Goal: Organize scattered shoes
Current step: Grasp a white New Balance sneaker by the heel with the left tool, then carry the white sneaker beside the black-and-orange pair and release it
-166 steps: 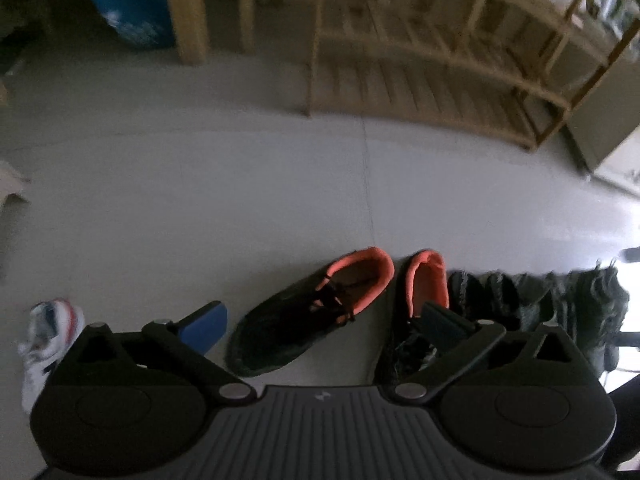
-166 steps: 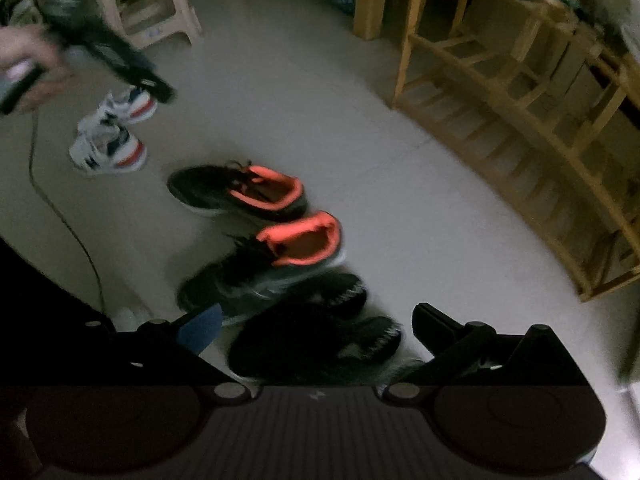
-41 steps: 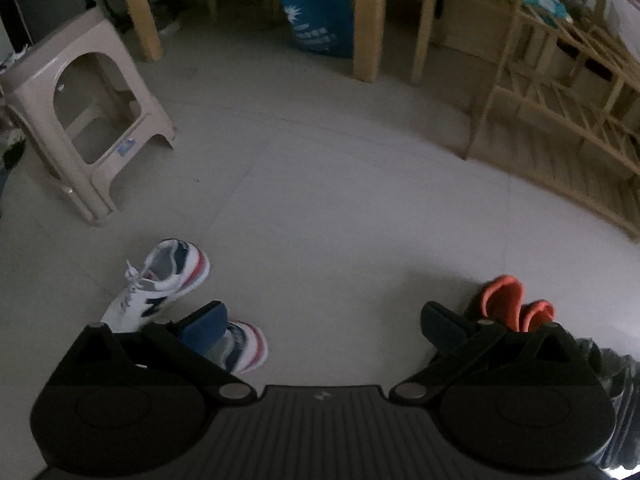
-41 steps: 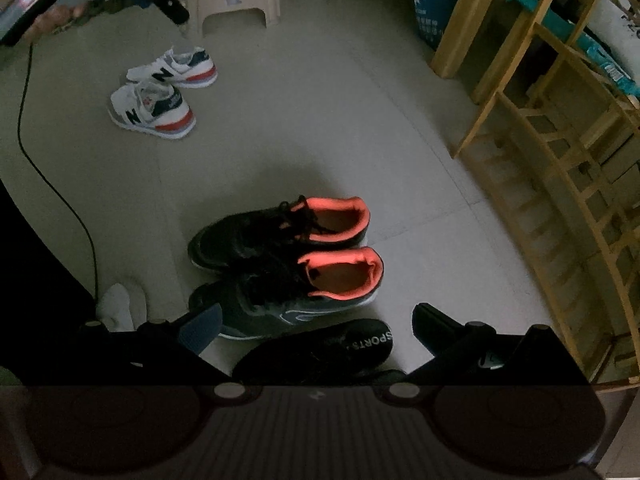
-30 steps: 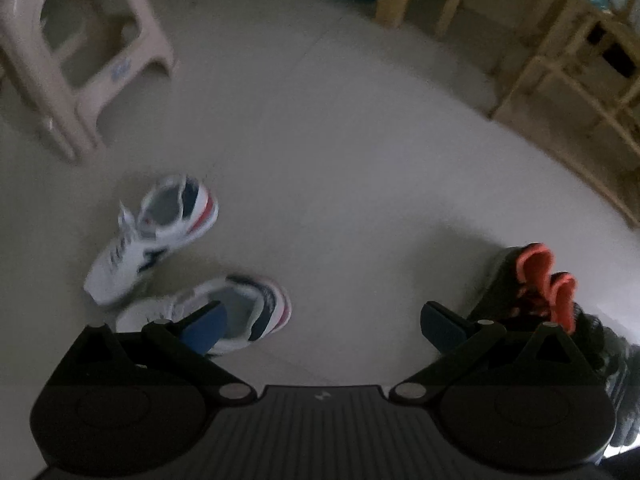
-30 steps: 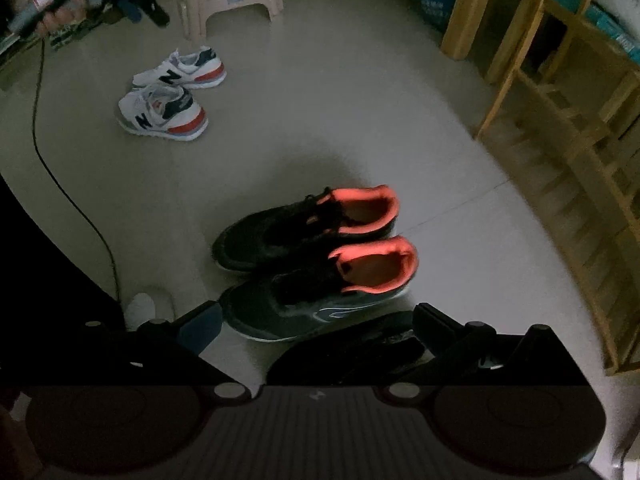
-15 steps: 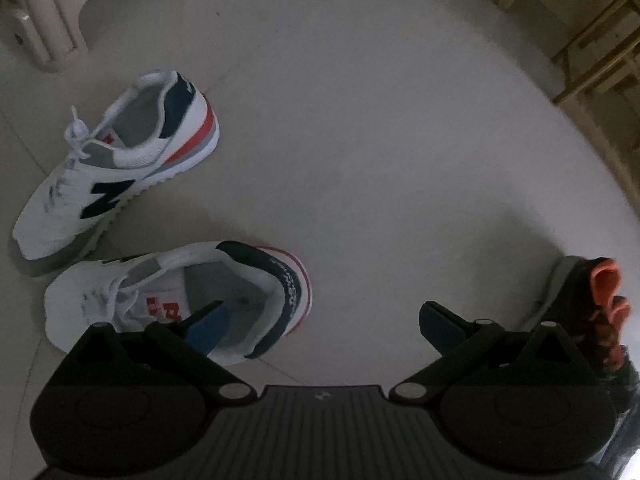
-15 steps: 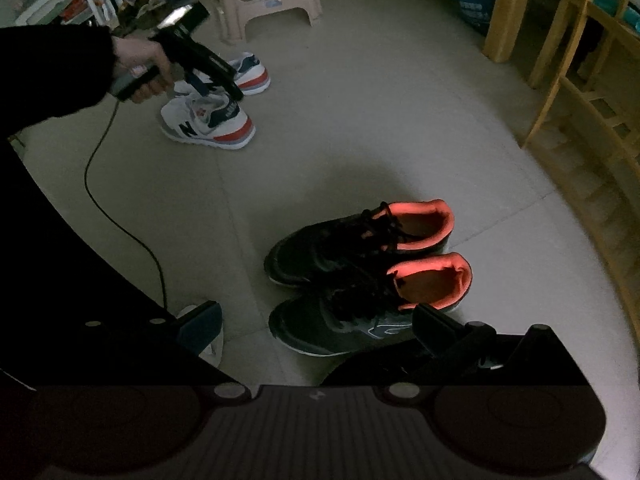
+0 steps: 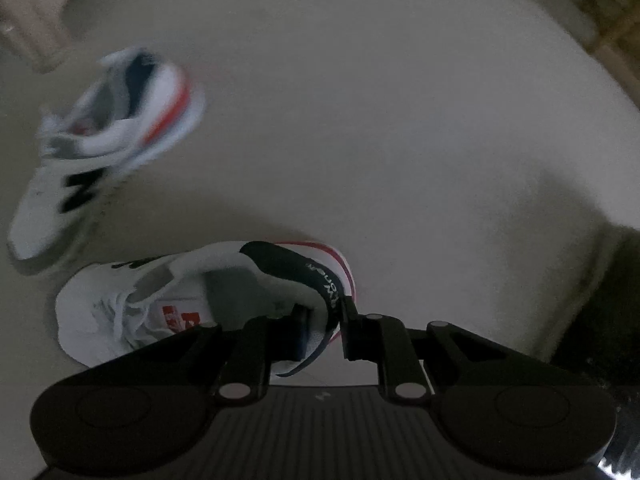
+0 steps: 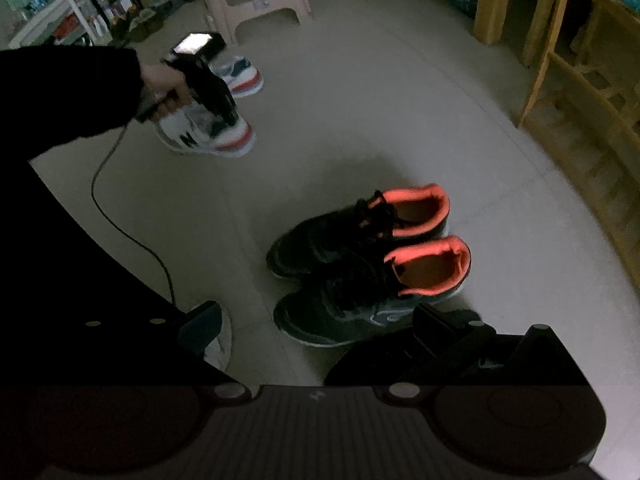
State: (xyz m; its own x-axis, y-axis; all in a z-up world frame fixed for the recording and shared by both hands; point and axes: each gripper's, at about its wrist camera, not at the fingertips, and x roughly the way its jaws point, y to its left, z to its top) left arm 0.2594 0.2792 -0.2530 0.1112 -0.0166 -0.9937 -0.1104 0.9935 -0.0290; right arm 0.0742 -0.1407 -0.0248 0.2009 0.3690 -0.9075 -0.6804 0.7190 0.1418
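Grasp step: left gripper [image 9: 323, 330] jaws closing on near white sneaker [image 9: 192, 300] heel collar, right gripper [image 10: 316, 330] wide, empty; next lift toward black-orange pair [image 10: 368, 260]

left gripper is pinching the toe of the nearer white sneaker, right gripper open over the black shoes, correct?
Not the toe. The left gripper is closing on the navy heel collar of the nearer white sneaker, one finger inside the shoe opening and one outside, as the left wrist view shows. The rest holds: the right gripper is open over the black shoes.
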